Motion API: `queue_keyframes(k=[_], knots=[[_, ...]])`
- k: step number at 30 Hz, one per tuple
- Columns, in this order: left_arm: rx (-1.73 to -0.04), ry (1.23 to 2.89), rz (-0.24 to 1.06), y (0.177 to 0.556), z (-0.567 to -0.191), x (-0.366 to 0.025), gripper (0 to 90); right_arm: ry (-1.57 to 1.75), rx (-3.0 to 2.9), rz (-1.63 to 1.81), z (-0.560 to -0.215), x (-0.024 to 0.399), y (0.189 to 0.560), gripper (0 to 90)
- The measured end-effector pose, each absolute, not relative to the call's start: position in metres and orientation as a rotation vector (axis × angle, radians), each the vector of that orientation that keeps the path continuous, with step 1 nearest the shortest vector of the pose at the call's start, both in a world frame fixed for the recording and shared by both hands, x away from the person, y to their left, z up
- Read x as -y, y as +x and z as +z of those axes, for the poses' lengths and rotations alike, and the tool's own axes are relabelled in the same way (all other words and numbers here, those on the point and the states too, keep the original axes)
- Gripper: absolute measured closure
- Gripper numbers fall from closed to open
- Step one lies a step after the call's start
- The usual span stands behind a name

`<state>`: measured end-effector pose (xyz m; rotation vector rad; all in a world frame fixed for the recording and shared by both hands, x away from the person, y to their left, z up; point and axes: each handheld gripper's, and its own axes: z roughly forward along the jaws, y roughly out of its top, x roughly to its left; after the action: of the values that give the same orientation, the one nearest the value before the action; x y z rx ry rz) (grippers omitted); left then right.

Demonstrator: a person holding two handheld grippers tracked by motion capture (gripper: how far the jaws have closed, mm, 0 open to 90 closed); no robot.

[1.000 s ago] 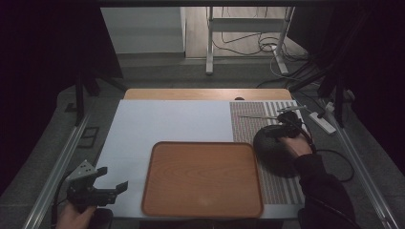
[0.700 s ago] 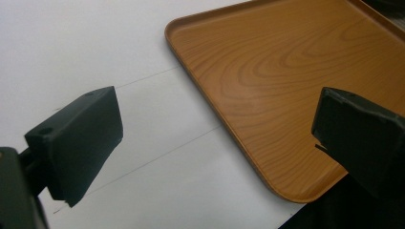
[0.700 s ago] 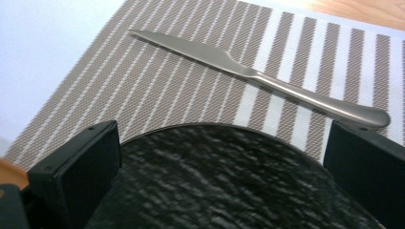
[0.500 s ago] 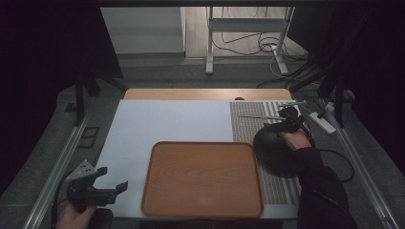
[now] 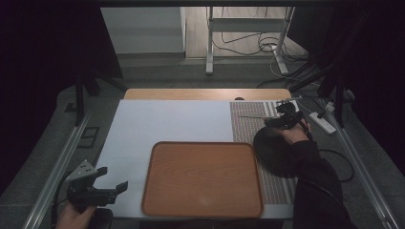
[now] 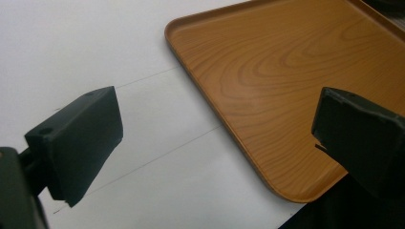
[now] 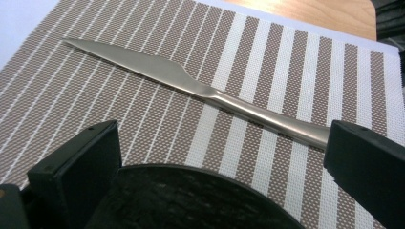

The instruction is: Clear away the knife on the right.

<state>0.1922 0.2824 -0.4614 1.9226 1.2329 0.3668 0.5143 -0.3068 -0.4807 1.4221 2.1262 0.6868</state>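
A silver knife (image 7: pixel 191 88) lies slanted on the striped placemat (image 7: pixel 296 62), its blade pointing away to the left. A black round plate (image 7: pixel 191 200) sits on the mat just under my right gripper (image 7: pixel 223 143), which is open with its jaws set wide over the plate's far rim, short of the knife handle. In the high view that gripper (image 5: pixel 282 118) hovers at the table's right, by the knife (image 5: pixel 253 117) and plate (image 5: pixel 273 153). My left gripper (image 5: pixel 113 179) is open at the near left corner, holding nothing. In its own view, the left gripper (image 6: pixel 215 119) faces the tray's near-left corner.
A wooden tray (image 5: pixel 203 179) lies bare in the middle front of the white table (image 5: pixel 167 119); its corner (image 6: pixel 286 71) shows in the left gripper view. A wooden strip (image 5: pixel 205 94) runs along the far edge. Cables and a power strip (image 5: pixel 322 121) lie off the right side.
My right gripper has moved away from me over the plate toward the knife. The left gripper has stayed where it was.
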Motion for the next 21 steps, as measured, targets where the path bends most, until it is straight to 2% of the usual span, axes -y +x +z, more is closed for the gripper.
queue_keyframes(k=[10, 14, 17, 21], knots=[[-1.231, 1.924, 0.369, 0.192, -0.461, -0.282, 3.5, 1.459, -2.118, 0.617, -0.494, 0.313, 0.529, 0.2], [-1.229, 1.927, 0.37, 0.192, -0.461, -0.282, 3.5, 1.452, -2.116, 0.629, -0.491, 0.314, 0.533, 7.3], [-1.229, 1.927, 0.37, 0.192, -0.461, -0.282, 3.5, 1.445, -2.097, 0.631, -0.488, 0.317, 0.536, 18.9], [-1.23, 1.926, 0.37, 0.192, -0.461, -0.282, 3.5, 1.464, -2.085, 0.633, -0.484, 0.322, 0.541, 42.5]])
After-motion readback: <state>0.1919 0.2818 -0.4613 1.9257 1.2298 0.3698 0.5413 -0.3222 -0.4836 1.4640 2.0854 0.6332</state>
